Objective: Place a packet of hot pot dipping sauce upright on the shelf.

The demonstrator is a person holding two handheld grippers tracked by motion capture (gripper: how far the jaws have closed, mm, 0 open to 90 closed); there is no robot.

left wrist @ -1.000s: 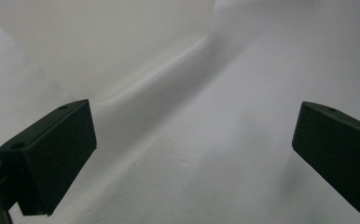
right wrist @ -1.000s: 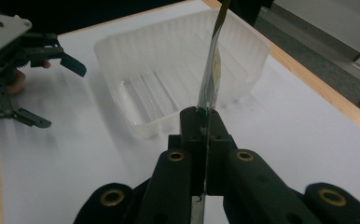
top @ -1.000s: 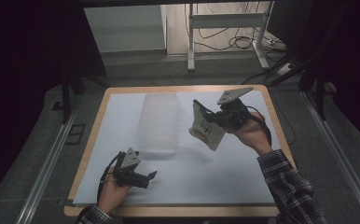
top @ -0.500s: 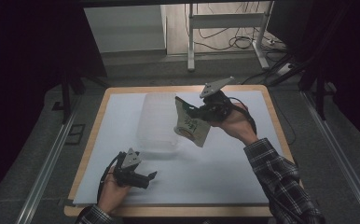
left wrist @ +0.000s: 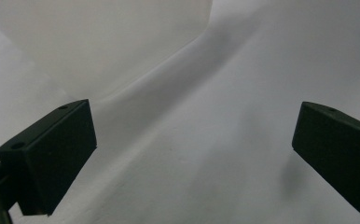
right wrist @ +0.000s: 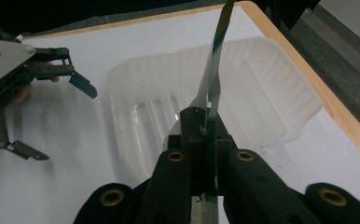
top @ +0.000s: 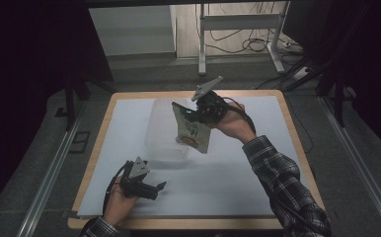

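Pinching a flat packet (top: 193, 132) over clear tray (top: 165, 143), right gripper (top: 187, 114) clamped, left gripper (top: 160, 187) wide open

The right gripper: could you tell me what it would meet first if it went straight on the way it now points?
Probably the clear tray: the right gripper, shut on the pouch, looks down into it, though depth is unclear.

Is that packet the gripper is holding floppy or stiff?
Probably thin and bendy: seen edge-on, the packet curves slightly above the right gripper. It seems light, since a pinch at one edge carries it over the clear tray. It likely won't break if dropped.
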